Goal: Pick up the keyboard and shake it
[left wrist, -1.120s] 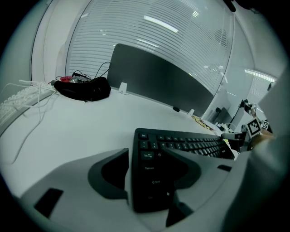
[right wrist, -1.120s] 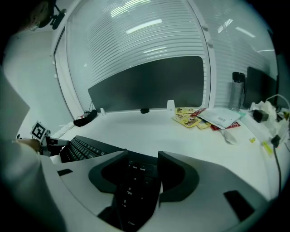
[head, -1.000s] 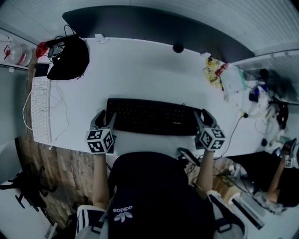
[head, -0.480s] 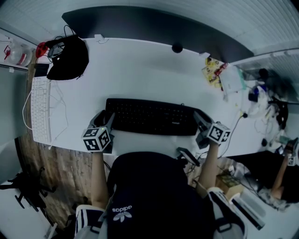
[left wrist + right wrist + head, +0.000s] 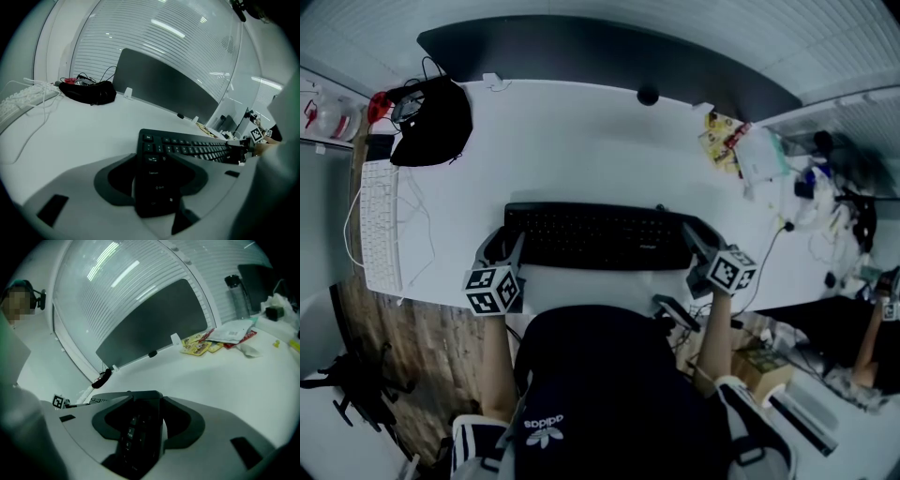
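Looking down in the head view, the black keyboard (image 5: 595,237) lies across the near part of the white desk (image 5: 581,141), with the left gripper (image 5: 504,246) at its left end and the right gripper (image 5: 698,242) at its right. The left gripper view shows its jaws clamped on the left edge. The right gripper view shows the same at the right edge. Raise both ends together and level, and keep both grips firm before any shaking.
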`<state>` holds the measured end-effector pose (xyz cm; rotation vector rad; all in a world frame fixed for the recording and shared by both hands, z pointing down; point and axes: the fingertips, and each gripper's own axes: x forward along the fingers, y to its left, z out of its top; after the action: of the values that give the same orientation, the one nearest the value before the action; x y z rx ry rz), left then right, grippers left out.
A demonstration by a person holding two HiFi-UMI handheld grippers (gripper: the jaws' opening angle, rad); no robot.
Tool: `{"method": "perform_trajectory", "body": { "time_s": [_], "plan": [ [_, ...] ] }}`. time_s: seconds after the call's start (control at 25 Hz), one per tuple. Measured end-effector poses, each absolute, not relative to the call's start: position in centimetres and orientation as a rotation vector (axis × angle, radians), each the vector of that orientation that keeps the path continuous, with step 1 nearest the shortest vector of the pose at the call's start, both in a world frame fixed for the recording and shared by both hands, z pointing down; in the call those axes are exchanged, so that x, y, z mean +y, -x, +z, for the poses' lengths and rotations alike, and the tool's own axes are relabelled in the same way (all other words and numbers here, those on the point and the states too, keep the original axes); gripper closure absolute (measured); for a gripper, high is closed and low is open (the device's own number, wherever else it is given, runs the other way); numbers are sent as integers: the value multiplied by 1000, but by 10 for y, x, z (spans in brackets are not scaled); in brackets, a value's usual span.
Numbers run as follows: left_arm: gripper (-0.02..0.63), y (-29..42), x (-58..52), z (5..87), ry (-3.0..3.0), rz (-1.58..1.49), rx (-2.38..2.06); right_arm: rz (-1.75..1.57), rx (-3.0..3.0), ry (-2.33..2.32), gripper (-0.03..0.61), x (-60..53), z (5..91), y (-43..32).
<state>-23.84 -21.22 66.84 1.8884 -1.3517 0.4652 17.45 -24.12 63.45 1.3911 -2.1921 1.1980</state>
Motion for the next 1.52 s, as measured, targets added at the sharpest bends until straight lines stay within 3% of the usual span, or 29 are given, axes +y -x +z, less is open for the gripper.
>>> {"method": "perform_trajectory", "body": {
  "time_s": [0.64, 1.52],
  "plan": [
    [411, 266, -235, 603, -2108, 57, -1517, 280, -2620, -1360, 394, -269, 456, -114],
    [411, 270, -264, 409, -2508, -457, -1611, -464, -2681, -1527, 394, -191, 260, -109]
  ]
}}
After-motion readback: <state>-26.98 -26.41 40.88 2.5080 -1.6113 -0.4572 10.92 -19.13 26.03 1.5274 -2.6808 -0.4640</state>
